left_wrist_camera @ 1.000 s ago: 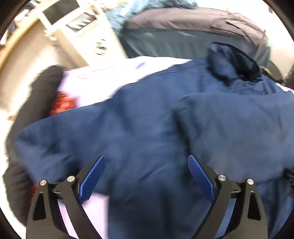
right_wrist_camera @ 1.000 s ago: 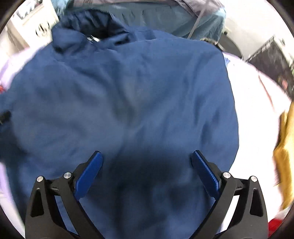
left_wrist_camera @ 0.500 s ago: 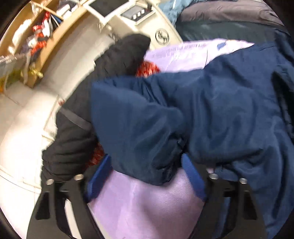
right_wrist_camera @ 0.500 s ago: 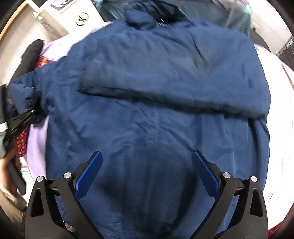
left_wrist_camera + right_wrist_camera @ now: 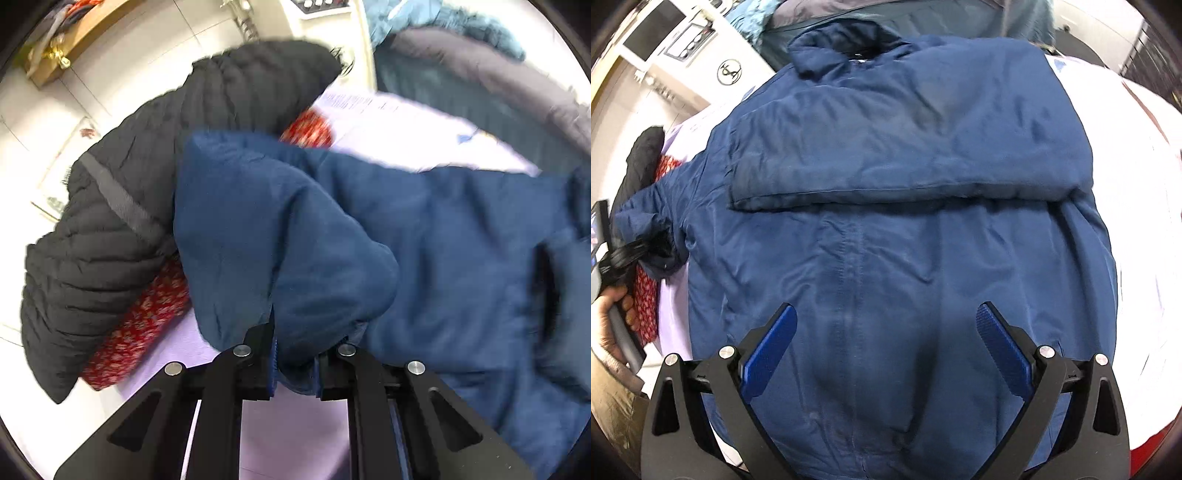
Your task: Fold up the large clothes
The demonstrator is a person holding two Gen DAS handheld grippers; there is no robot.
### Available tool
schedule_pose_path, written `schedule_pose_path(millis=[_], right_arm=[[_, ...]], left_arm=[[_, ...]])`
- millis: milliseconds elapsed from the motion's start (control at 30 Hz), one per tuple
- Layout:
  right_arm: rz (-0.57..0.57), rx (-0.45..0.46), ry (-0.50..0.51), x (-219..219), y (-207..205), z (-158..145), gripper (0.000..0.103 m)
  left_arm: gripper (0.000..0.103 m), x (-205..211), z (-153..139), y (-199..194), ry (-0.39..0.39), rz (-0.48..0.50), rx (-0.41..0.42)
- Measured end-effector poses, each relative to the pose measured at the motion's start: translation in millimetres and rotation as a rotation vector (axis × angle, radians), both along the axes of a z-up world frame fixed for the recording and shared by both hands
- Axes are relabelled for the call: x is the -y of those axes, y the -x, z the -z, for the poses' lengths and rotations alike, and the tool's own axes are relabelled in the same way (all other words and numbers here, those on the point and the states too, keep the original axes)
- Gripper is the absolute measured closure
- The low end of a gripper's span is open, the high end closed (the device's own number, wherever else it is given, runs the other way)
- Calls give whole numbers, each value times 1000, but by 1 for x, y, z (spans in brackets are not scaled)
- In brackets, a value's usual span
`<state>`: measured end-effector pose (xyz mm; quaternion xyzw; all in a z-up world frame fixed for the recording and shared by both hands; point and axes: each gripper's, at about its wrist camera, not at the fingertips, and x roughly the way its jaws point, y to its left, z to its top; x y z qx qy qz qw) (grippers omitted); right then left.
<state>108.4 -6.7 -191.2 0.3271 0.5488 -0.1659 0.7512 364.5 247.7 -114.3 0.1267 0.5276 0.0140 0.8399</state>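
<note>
A: Left gripper [image 5: 293,363]?
B: Just closed, now pinching the cuff end of the blue jacket's [image 5: 905,229] sleeve [image 5: 280,236], low in the middle of the left wrist view. Seen again at the left edge of the right wrist view, gripped by a hand [image 5: 611,321].

A: Right gripper [image 5: 884,345]?
B: Spread wide, nothing between the 2 blue pads [image 5: 770,345], hanging over the lower middle of the jacket.

A: And the jacket?
B: Spread back-up across a pale lilac sheet [image 5: 295,435], filling most of the right wrist view, collar at top centre. 1 sleeve already folded across the upper back; the other stretched out to the left.

A: Anything beside it?
B: Black quilted coat [image 5: 122,206] over red patterned cloth [image 5: 144,325], at the left of the left wrist view, touching the held sleeve.
</note>
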Motion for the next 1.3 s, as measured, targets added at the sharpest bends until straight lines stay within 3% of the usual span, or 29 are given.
schedule_pose_path(millis=[200, 400, 567, 767, 933, 967, 1067, 1100, 1200, 1300], right_arm=[[12, 30, -21, 7, 4, -2, 7], [23, 50, -26, 15, 9, -4, 7], [74, 55, -35, 31, 26, -1, 7], [157, 43, -54, 53, 52, 8, 7], [214, 32, -56, 66, 68, 12, 7], [222, 30, -56, 68, 71, 13, 7], [235, 24, -57, 71, 75, 13, 7], [237, 24, -58, 71, 76, 13, 7], [237, 30, -45, 70, 79, 9, 7], [233, 22, -41, 70, 79, 12, 7]], left_arm=[[91, 43, -53, 17, 119, 124, 41], [91, 116, -85, 41, 285, 266, 0], [91, 184, -104, 71, 334, 414, 3], [91, 267, -97, 101, 404, 575, -60], [91, 320, -70, 132, 462, 642, -196], [86, 329, -61, 136, 465, 645, -230], [55, 344, -38, 142, 433, 651, -289], [42, 345, -35, 149, 421, 653, -281], [14, 335, -36, 158, 438, 679, -229], [12, 327, -36, 163, 419, 690, -219]])
